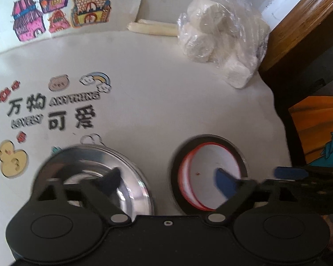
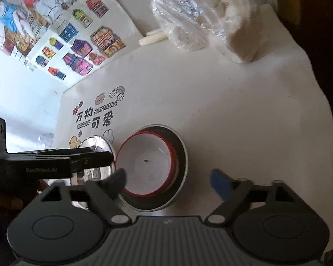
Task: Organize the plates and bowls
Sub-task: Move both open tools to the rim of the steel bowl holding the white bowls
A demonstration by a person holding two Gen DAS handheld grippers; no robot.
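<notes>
A white, matt surface (image 1: 166,88) bears cartoon stickers with black lettering (image 1: 53,108). Behind it stands a pale wall with colourful drawings of houses (image 1: 55,8). At the right rises a brown wooden frame (image 1: 304,22). Soft daylight falls over everything.

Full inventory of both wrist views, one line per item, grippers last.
Shiny steel dish: 1, silver, near table edge, left of the bowls.
Red-rimmed white bowl: 1, nested inside the dark grey-rimmed bowl.
Clear plastic bag of white round blocks: 1, far right corner.
Cream sticks: 2, far edge beside the bag.
Cartoon stickers with lettering: one cluster on the white table.
House drawings: several, wall at left.
Left gripper: black, open, above dish and bowls.
Right gripper: black, open, over the bowls.
</notes>
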